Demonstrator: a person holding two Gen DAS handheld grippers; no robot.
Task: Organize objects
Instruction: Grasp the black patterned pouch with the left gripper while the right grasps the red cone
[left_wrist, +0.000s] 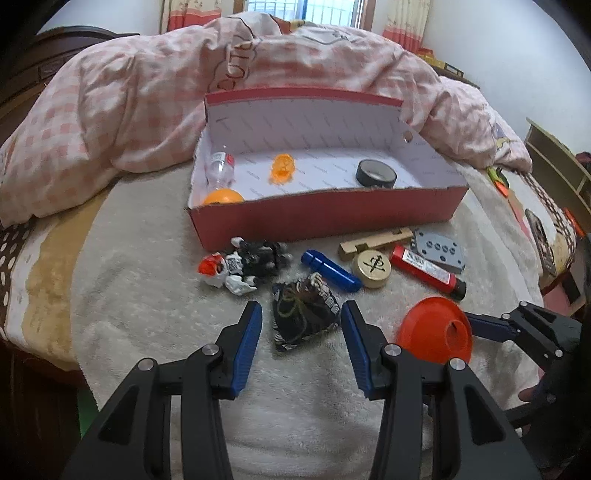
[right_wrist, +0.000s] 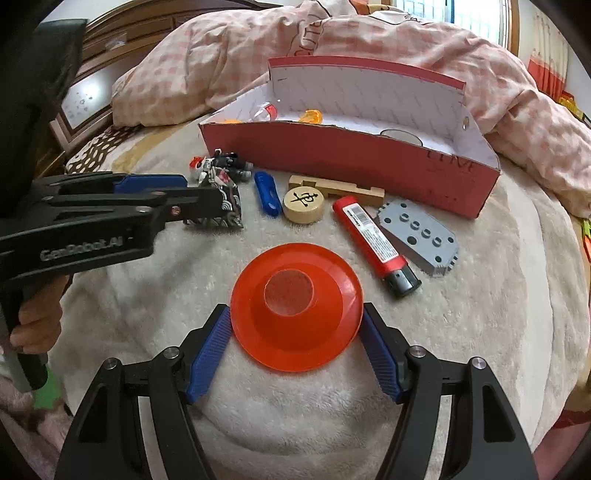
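Observation:
A red cardboard box (left_wrist: 325, 218) (right_wrist: 343, 162) stands on the bed and holds a clear bottle (left_wrist: 221, 168), an orange ball (left_wrist: 222, 196), an orange piece (left_wrist: 282, 168) and a black tape roll (left_wrist: 376, 173). In front lie a toy robot (left_wrist: 243, 264), a blue tube (left_wrist: 330, 270), a wooden chess piece (left_wrist: 372, 268), a red lighter (left_wrist: 426, 271), a grey plate (left_wrist: 439, 251) and a wooden block (left_wrist: 373, 242). My left gripper (left_wrist: 302, 312) is open around a dark patterned pouch (left_wrist: 304, 317) (right_wrist: 225, 206). My right gripper (right_wrist: 295, 314) is open around an orange cone (right_wrist: 295, 306) (left_wrist: 437, 328).
A pink checked quilt (left_wrist: 147, 103) is bunched behind the box. The objects lie on a cream fleece blanket (left_wrist: 147, 295). A dark wooden headboard (right_wrist: 122, 40) is at the left, a wooden shelf (left_wrist: 561, 170) at the right.

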